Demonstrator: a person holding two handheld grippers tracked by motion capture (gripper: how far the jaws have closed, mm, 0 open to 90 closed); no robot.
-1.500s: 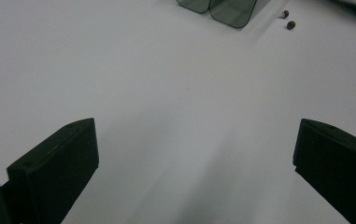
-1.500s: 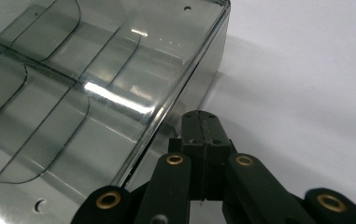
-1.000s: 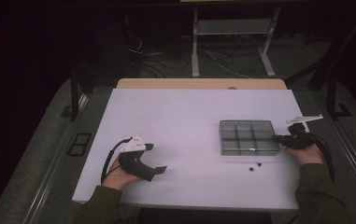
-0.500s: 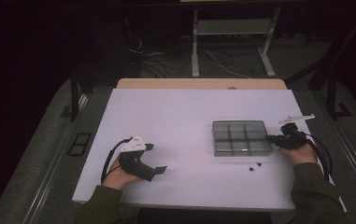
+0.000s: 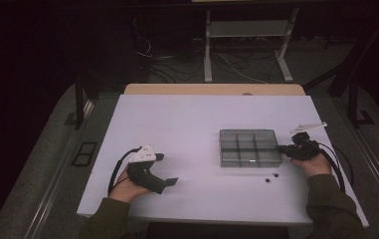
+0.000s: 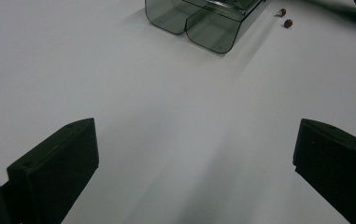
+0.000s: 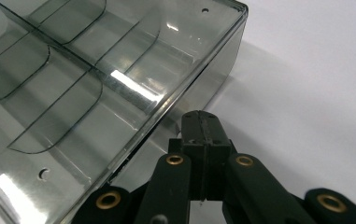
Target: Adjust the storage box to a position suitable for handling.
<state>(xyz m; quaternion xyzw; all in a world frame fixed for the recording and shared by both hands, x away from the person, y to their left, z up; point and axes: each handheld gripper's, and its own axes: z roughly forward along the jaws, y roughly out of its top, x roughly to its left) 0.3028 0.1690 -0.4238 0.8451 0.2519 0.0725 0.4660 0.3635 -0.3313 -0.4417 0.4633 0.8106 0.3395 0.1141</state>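
Smoky clear box [image 5: 249, 148] on the white table [image 5: 187, 129], right of centre, divided into six compartments in two rows of three; lid apparently shut over them, judging by the glossy flat top with reflections in the right gripper view, though hard to be sure. Compartments look empty from above and through the tinted top [image 7: 96, 79]. Curved dividers visible through the plastic, small round holes near two corners.

Right gripper [image 5: 282, 149] at the box's right short side, jaws pressed together with nothing between them, tips [image 7: 202, 122] right against the box wall or just short of it; contact not clear. Right hand [image 5: 312, 162] behind it, grey plate and cable trailing off to the right.

Two small dark bits [image 5: 271, 177] lying loose on the table just in front of the box's right front corner, outside it; seen again beyond the box in the left gripper view [image 6: 285, 17]. Too small to identify.

Left gripper [image 5: 165, 170] low over the table at left, well apart from the box, jaws spread wide, bare table between them. Box corner [image 6: 203, 23] far ahead of those jaws
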